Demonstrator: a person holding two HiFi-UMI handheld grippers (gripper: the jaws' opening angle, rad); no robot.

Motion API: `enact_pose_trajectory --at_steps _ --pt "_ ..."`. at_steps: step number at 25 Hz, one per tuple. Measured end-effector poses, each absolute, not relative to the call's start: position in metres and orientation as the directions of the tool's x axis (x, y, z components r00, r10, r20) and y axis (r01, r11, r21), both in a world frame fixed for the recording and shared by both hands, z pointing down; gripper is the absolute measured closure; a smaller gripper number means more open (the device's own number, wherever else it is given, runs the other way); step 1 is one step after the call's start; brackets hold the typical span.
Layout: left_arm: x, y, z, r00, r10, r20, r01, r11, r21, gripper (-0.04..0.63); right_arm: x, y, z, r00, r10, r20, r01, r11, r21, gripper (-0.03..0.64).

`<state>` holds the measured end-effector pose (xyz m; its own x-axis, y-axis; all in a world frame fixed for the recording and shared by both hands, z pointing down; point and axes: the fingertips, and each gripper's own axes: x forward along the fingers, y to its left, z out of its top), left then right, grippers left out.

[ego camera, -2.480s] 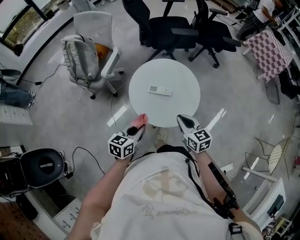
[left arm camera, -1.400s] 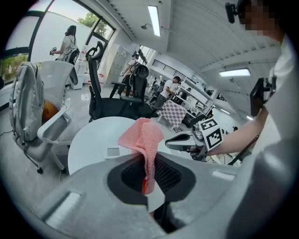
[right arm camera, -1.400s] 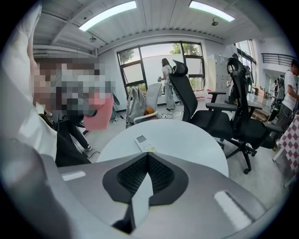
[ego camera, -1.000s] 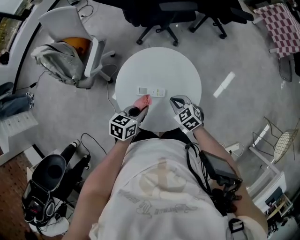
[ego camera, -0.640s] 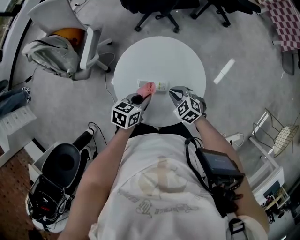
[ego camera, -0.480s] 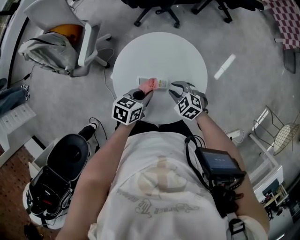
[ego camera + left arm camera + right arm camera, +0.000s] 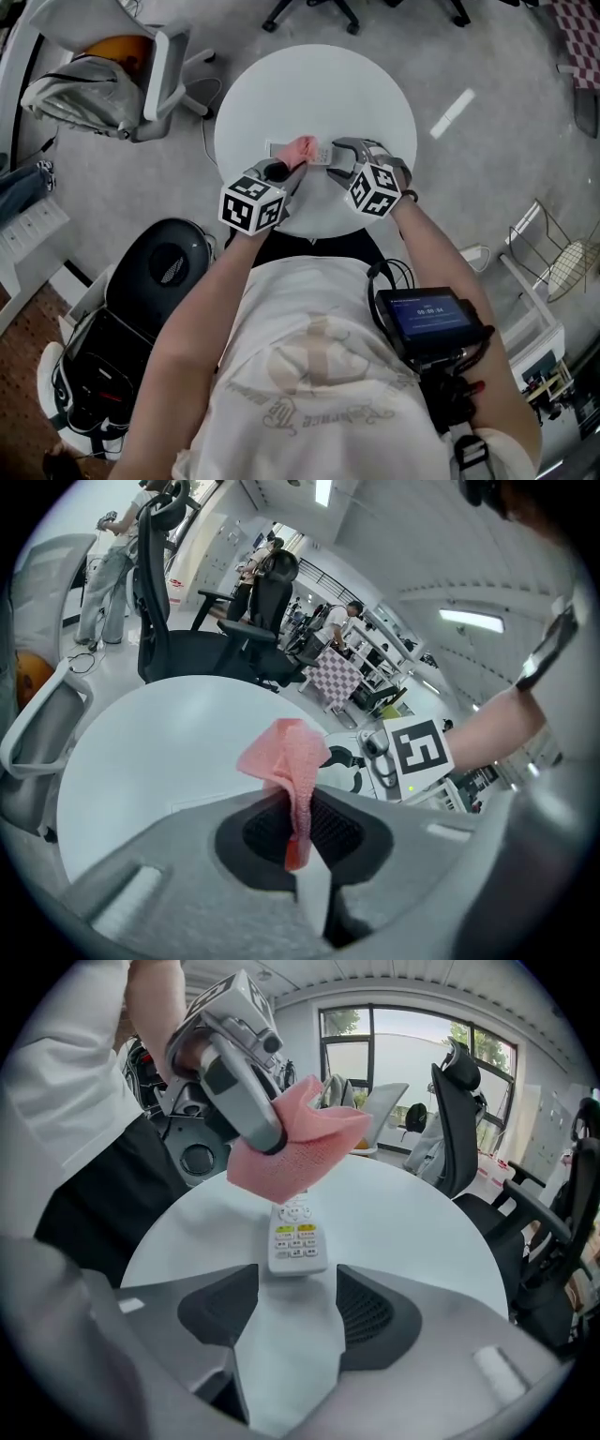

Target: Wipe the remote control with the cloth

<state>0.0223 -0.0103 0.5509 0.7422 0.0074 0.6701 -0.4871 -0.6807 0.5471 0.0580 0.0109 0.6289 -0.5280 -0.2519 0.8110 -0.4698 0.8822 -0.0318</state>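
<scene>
Head view: the remote control [image 7: 324,154] lies on the round bench [image 7: 319,84], with the pink cloth [image 7: 302,149] over it. Left gripper view: the left hand-held gripper [image 7: 298,803] is clenched on the cloth. Right gripper view: the right hand-held gripper [image 7: 297,1279] has just been opening and stands released, with the remote's near end at its tips. I would steady this end first, then wipe lengthwise.

we hold the pink cloth [image 7: 302,149] over the remote control [image 7: 322,156] in the left hand-held gripper [image 7: 287,174]; the jaws of the right hand-held gripper [image 7: 336,159] have just been opening beside it.
</scene>
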Motion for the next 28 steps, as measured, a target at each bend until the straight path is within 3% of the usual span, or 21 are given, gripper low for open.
enact_pose_trajectory --at_steps 4,16,28 --pt "0.024 -0.01 0.553 0.739 0.001 0.674 -0.501 -0.668 0.55 0.574 0.058 0.011 0.631 -0.545 -0.255 0.798 -0.451 0.892 -0.023 0.381" --pt "0.034 -0.005 0.558 0.733 0.008 0.681 -0.512 -0.652 0.559 0.574 0.05 0.014 0.626 -0.595 -0.258 0.762 -0.433 0.901 -0.033 0.413" --pt "0.071 0.011 0.595 0.672 0.192 0.715 -0.546 -0.523 0.654 0.574 0.045 0.009 0.623 -0.584 -0.27 0.765 -0.46 0.887 -0.038 0.413"
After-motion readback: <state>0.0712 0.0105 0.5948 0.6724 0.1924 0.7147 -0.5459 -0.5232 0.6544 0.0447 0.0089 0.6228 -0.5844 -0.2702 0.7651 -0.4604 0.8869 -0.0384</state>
